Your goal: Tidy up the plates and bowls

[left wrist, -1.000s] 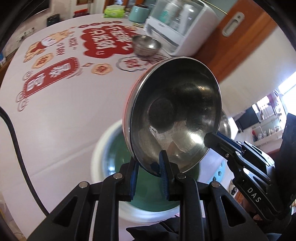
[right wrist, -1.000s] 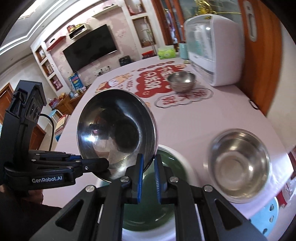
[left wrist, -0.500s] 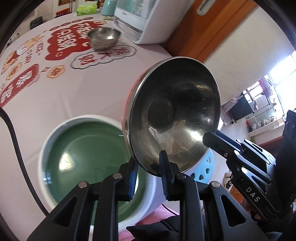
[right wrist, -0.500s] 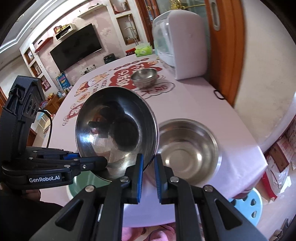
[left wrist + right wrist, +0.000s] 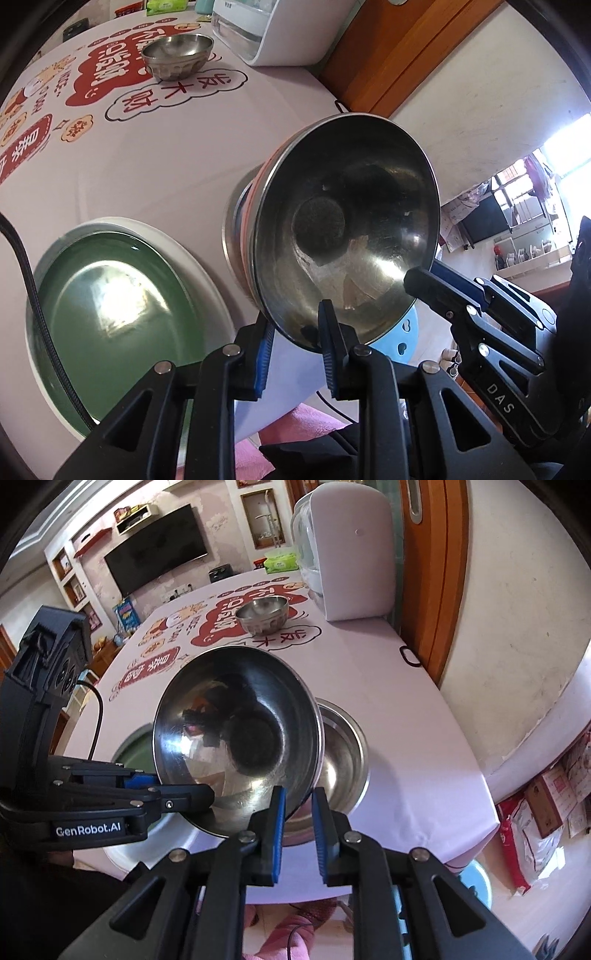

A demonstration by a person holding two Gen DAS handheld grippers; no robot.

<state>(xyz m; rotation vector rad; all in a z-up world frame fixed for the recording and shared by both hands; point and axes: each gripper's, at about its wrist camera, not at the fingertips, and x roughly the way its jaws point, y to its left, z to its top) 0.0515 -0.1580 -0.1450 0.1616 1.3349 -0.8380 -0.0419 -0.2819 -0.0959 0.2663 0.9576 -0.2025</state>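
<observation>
Both grippers hold one wide steel bowl (image 5: pixel 347 236) by its rim, tilted above the table; it also shows in the right wrist view (image 5: pixel 236 738). My left gripper (image 5: pixel 295 332) is shut on its near rim. My right gripper (image 5: pixel 297 805) is shut on the rim from the other side. Just behind and under the held bowl sits a second steel bowl (image 5: pixel 343 757) on the table. A green plate with a white rim (image 5: pixel 110 314) lies to the left. A small steel bowl (image 5: pixel 177 55) stands far back on the red print.
The table wears a pink cloth with red and white print (image 5: pixel 129 92). A white appliance (image 5: pixel 343 550) stands at the back right beside an orange door. The table's near edge and corner (image 5: pixel 480 812) are close, with a blue stool (image 5: pixel 395 343) below.
Both grippers carried the held bowl rightward from above the green plate to the second steel bowl near the table's edge. It now hangs lower, close over that bowl.
</observation>
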